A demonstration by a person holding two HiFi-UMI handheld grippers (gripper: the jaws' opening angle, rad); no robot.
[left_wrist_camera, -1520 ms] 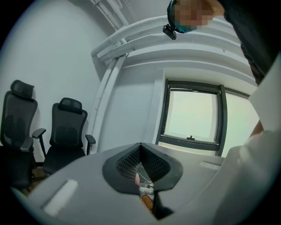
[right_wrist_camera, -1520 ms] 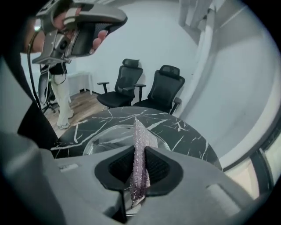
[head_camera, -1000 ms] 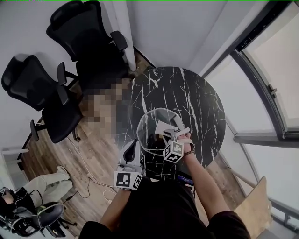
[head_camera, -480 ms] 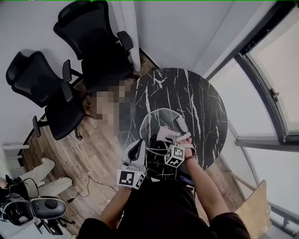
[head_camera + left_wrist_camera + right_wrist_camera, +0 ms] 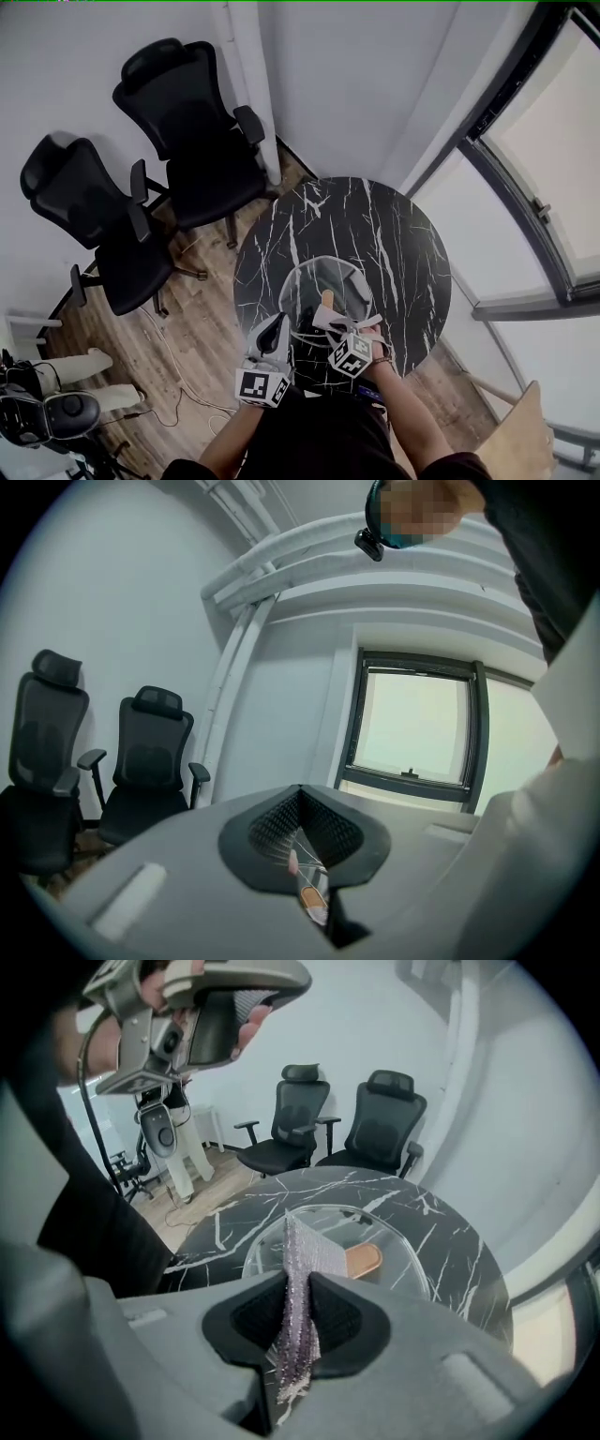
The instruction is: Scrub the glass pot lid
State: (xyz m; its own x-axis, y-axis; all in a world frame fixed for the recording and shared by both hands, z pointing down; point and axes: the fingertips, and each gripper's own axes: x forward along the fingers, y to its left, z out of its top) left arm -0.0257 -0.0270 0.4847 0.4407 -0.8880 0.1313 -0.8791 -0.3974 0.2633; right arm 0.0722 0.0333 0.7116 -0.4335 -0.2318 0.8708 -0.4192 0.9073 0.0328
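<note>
The right gripper (image 5: 298,1290) pinches a silvery mesh scrub cloth (image 5: 302,1251) above the clear glass pot lid (image 5: 417,1255), which lies by the near edge of the round black marble table (image 5: 375,225). The left gripper (image 5: 302,797) is held clear with its jaws pressed together.

Head view high overhead, gripper views low, all sharing the chairs (image 5: 192,141).

The place is seen to be an office or small meeting room. One black mesh high-backed swivel chair with armrests (image 5: 202,141) and a second of the same kind (image 5: 94,225) are set against a plain white wall (image 5: 56,84), near a round black marble-patterned table (image 5: 394,225). A wood-plank floor (image 5: 202,314) is laid throughout, and one side is taken up by a large dark-framed window (image 5: 553,122).
</note>
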